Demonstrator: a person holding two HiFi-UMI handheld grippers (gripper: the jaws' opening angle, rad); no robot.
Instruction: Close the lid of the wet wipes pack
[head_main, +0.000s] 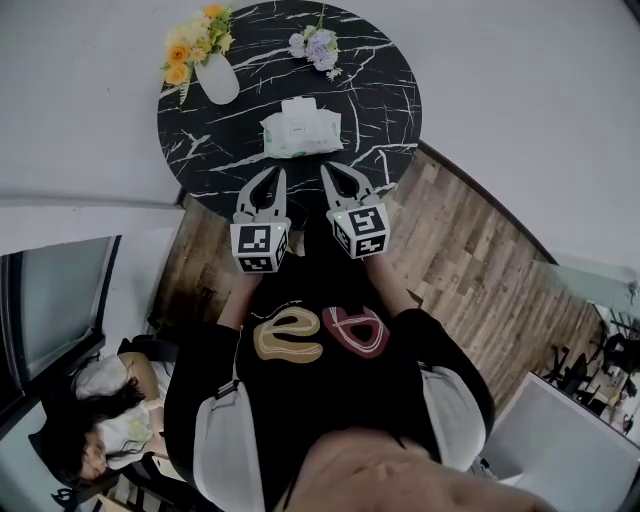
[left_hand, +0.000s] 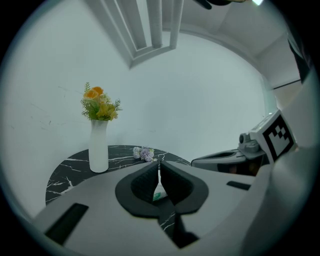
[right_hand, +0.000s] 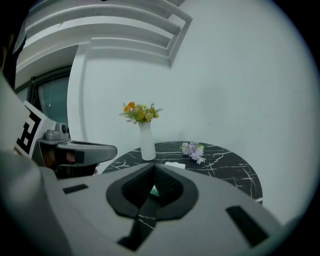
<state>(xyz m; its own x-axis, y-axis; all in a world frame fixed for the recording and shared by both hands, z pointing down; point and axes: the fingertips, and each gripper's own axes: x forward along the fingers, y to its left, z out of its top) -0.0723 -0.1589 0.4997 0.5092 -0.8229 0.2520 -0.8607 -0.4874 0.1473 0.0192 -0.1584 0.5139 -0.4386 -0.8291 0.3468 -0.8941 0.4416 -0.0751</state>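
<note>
Down at our chest, we can see looped red and tan shapes on the dark shirt (head_main: 315, 335), but they don't read as words. Just ahead, the left gripper (head_main: 278, 171) and right gripper (head_main: 334, 167) hang side by side and a little apart. Each carries a cube of black-and-white square markers with no lettering. Both are clenched tight, tips together, with nothing between them. They sit over the near rim of the round black marble table (head_main: 385, 95), with wooden floor (head_main: 470, 250) open off to the right. Past the tips comes a strip of bare marble, then the wet wipes pack (head_main: 300, 133) near the table's middle, well clear of every edge. Its white lid (head_main: 300, 106) is flipped open on the far side, and the print is too small for us to read. Marble lies free to either side of the pack. Farther back, a white vase (head_main: 218, 78) of orange and yellow flowers stands by the far-left rim. A lilac sprig (head_main: 316, 46) lies at the far edge.
</note>
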